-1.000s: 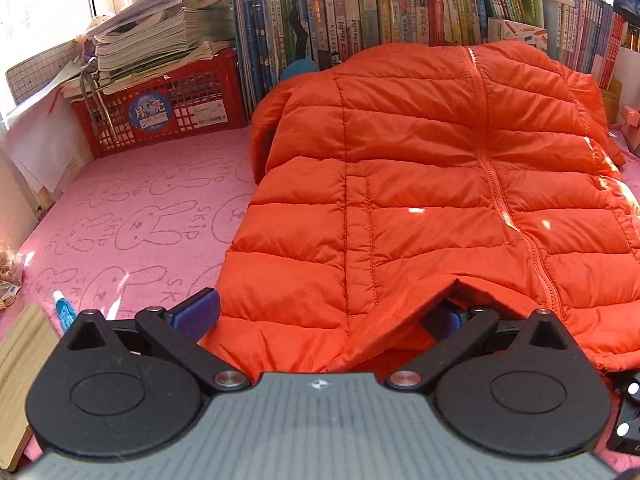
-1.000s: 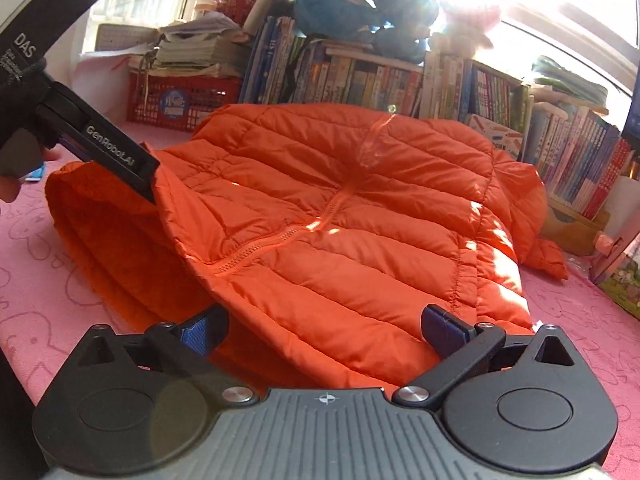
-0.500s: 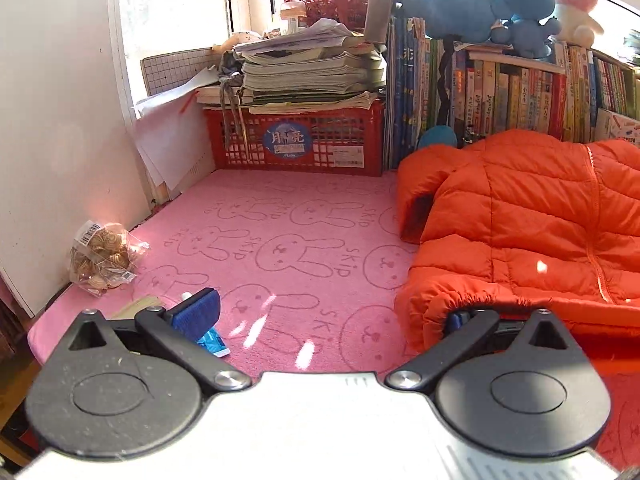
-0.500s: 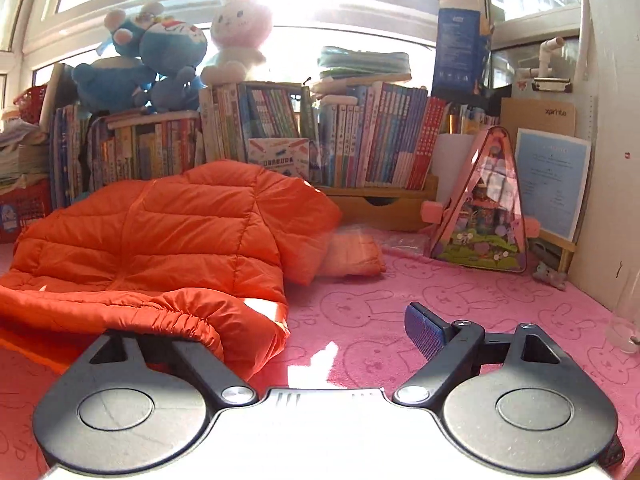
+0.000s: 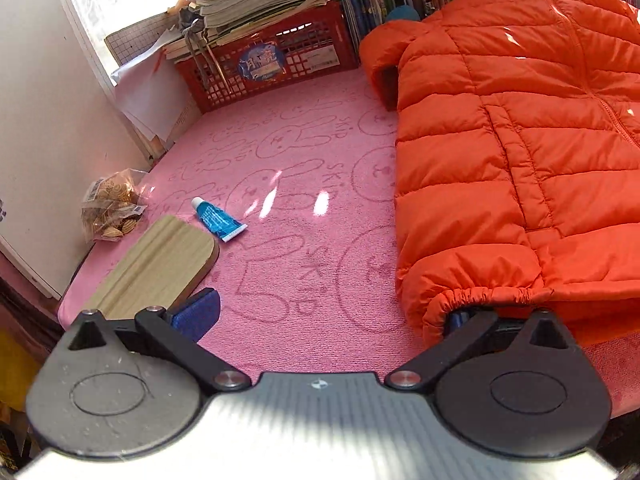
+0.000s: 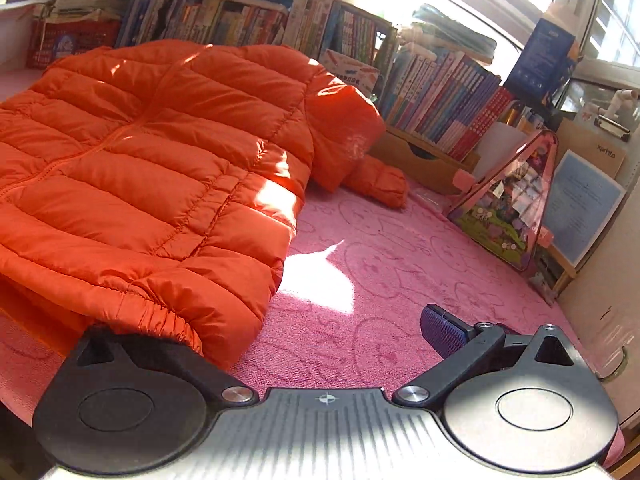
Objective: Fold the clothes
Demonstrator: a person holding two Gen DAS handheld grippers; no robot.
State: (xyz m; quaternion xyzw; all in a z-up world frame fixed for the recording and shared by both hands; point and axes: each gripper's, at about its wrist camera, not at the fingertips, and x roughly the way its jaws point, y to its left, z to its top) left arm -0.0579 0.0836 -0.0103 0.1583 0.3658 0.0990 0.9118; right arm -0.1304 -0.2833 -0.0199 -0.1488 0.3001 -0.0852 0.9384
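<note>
An orange puffer jacket (image 5: 516, 128) lies flat, zipped front up, on the pink rabbit-print mat (image 5: 304, 184). My left gripper (image 5: 326, 316) stands open at the jacket's near left hem corner. Its left pad (image 5: 196, 312) is over bare mat, and the elastic hem drapes over its right finger. In the right wrist view the jacket (image 6: 152, 152) fills the left half, one sleeve (image 6: 376, 180) trailing toward the books. My right gripper (image 6: 316, 336) is at the near right hem corner with its jaws opening. The hem hides its left finger, its right pad (image 6: 444, 332) hangs over bare mat, and nothing is pinched.
A blue tube (image 5: 218, 222), a wooden board (image 5: 156, 264) and a snack bag (image 5: 110, 212) lie at the mat's left edge by the wall. A red crate (image 5: 260, 64) of papers and rows of books (image 6: 436, 92) line the back. A pink triangular stand (image 6: 508, 204) is at the right.
Both grippers have slid apart along the hem, the left one leftward and the right one rightward. The hem flap that stood raised a second ago now lies flat.
</note>
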